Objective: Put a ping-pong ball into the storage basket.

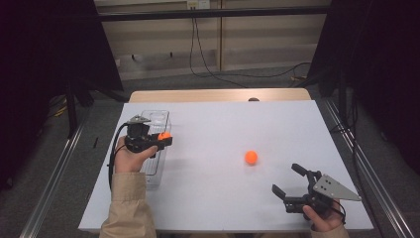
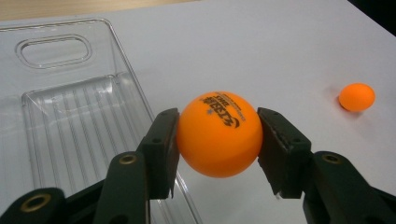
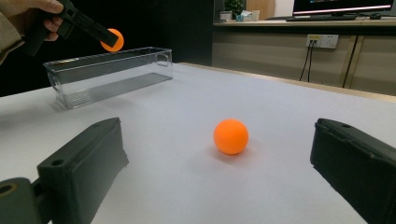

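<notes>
My left gripper (image 1: pixel 165 139) (image 2: pixel 218 135) is shut on an orange ping-pong ball (image 2: pixel 218 134) (image 1: pixel 164 135) with black print. It holds the ball above the right rim of a clear plastic bin (image 1: pixel 157 120) (image 2: pixel 65 116) at the table's left. From the right gripper view the held ball (image 3: pixel 112 39) hangs over the clear bin (image 3: pixel 109 74). A second orange ball (image 1: pixel 251 157) (image 3: pixel 230 136) (image 2: pixel 357 97) lies on the white table, right of centre. My right gripper (image 1: pixel 288 179) (image 3: pixel 219 177) stands open near the front right, pointing at that ball from a short distance.
The white table top (image 1: pixel 223 129) has a wooden strip along its far edge. The bin's floor is ribbed, with a handle cut-out (image 2: pixel 53 50) at its far end. Dark curtains flank the table and cables lie on the floor behind.
</notes>
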A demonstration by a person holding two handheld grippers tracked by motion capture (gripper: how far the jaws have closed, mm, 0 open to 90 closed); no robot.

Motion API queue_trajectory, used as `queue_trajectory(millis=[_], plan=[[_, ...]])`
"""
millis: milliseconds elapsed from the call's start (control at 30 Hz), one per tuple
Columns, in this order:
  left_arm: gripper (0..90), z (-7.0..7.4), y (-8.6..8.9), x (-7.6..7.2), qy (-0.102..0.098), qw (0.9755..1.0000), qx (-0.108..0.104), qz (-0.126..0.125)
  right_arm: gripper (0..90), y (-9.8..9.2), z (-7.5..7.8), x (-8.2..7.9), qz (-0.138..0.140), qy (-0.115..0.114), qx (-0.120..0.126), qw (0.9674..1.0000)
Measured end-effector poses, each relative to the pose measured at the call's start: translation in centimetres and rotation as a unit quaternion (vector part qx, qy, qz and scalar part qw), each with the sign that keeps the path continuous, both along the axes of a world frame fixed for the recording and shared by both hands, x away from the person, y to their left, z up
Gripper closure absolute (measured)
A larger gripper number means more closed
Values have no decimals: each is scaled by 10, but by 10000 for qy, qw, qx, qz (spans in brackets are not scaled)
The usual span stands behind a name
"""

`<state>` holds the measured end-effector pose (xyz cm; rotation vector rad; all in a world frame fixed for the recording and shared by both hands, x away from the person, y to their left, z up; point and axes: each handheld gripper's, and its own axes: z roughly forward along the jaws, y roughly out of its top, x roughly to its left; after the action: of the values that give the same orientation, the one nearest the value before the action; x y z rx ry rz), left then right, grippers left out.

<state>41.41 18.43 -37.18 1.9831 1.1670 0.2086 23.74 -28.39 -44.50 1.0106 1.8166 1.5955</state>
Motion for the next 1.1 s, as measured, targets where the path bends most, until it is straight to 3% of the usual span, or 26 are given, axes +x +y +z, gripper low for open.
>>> queue_trajectory(millis=[1100], plan=[[509, 1, 16, 0, -66, 9996, 28, 272, 23, 0, 0, 0, 7, 4, 2, 10000]])
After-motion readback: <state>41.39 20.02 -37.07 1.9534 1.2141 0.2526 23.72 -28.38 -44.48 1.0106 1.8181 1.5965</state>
